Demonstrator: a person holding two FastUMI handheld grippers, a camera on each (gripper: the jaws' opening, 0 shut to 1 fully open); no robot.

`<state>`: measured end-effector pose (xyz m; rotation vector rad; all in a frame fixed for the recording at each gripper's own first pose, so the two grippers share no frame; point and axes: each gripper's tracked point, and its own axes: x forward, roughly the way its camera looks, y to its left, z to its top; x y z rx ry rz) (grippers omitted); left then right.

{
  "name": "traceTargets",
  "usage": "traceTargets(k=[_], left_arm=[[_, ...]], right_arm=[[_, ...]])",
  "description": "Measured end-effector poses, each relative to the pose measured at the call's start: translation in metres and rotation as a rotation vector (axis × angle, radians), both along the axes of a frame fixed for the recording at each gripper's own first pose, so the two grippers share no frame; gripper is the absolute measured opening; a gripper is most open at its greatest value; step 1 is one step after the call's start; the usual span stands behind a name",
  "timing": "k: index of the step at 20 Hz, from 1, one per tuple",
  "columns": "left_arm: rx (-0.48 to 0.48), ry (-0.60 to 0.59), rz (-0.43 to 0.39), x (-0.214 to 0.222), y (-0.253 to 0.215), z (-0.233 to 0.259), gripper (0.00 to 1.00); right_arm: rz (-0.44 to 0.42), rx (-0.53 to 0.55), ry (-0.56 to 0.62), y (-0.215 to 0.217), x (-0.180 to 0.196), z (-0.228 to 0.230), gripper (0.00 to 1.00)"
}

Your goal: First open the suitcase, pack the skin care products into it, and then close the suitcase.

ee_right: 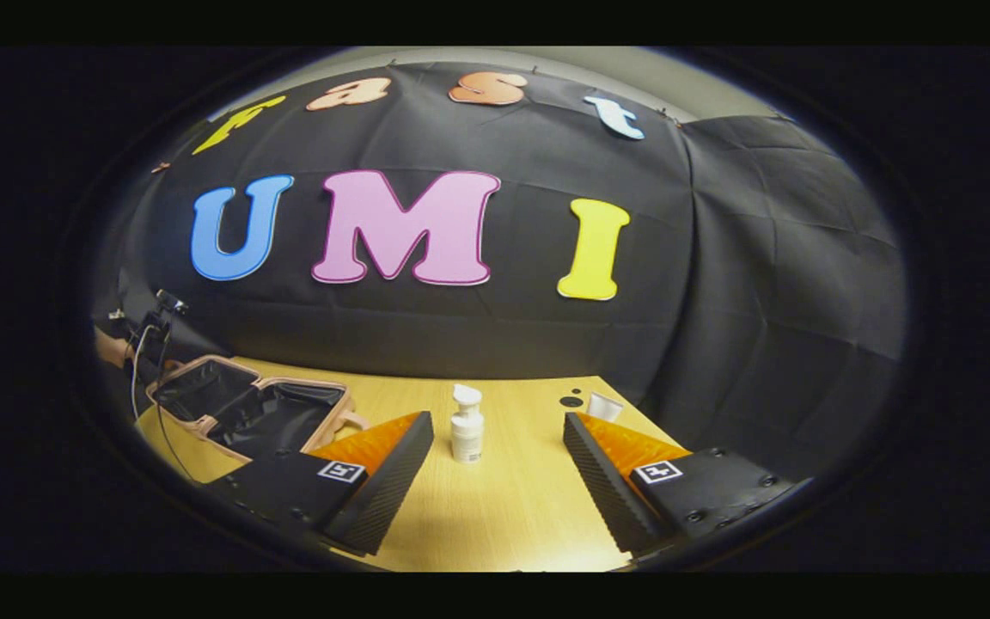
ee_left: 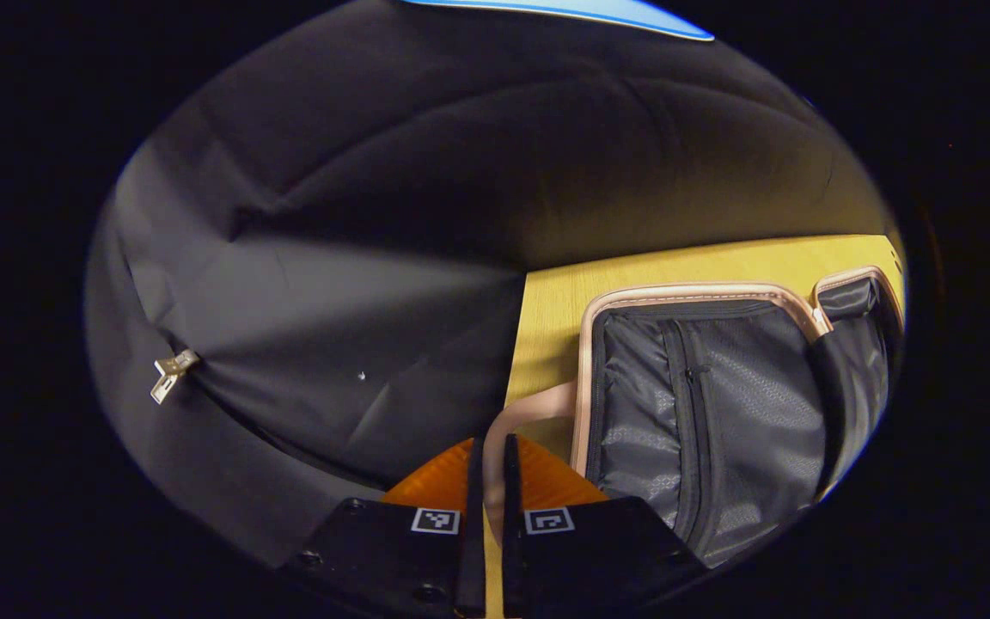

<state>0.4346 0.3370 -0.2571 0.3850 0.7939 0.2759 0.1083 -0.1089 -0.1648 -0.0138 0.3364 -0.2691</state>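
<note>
Nearest the lens in the left gripper view, the left gripper (ee_left: 488, 456) is seen with its fingers pressed almost together on the pink handle (ee_left: 519, 411) at the edge of the suitcase (ee_left: 718, 413). That case lies open on the bench (ee_left: 632, 262), and its dark lining with a zip pocket is seen at close range.

Seen from the right gripper view, the right gripper (ee_right: 498, 443) is held with its fingers spread wide and nothing between them. A white pump bottle (ee_right: 467, 425) is seen upright on the bench beyond them, and a small white cup (ee_right: 604, 406) farther right. The open suitcase is seen at the far left, with a hand (ee_right: 110, 346) beside it.
</note>
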Motion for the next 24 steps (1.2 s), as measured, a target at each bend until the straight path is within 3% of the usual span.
traceTargets(k=[1, 4, 6, 8, 10, 13, 18, 23, 24], left_arm=[[0.018, 0.001, 0.019, -0.001, 0.001, 0.003, 0.14], [0.076, -0.016, 0.056, 0.0, 0.007, 0.006, 0.17], [0.086, -0.048, 0.029, 0.003, 0.0, 0.016, 0.2], [0.073, -0.101, -0.001, 0.001, -0.014, 0.039, 0.45], [0.011, -0.188, -0.03, -0.005, -0.043, 0.069, 0.5], [-0.065, -0.337, -0.091, -0.018, -0.107, 0.119, 0.99], [-0.201, -0.464, -0.245, -0.058, -0.263, 0.161, 0.98], [-0.37, -0.561, -0.398, -0.09, -0.415, 0.168, 0.97], [-0.397, -0.548, -0.432, -0.095, -0.445, 0.158, 0.97]], right_arm=[[-0.004, -0.003, 0.011, -0.001, -0.001, -0.003, 0.93], [-0.006, 0.016, 0.017, 0.004, -0.001, -0.005, 0.97], [-0.01, 0.01, 0.0, 0.005, 0.001, 0.001, 0.97], [-0.008, 0.006, -0.012, 0.007, 0.001, 0.007, 0.97], [-0.01, -0.01, -0.021, 0.004, -0.003, 0.014, 0.94], [-0.007, -0.017, -0.034, 0.0, -0.007, 0.021, 0.97], [-0.007, 0.017, -0.033, -0.016, -0.012, 0.021, 0.97], [-0.014, 0.057, -0.022, -0.047, -0.003, 0.01, 0.94], [-0.009, 0.052, -0.014, -0.056, 0.0, 0.005, 0.97]])
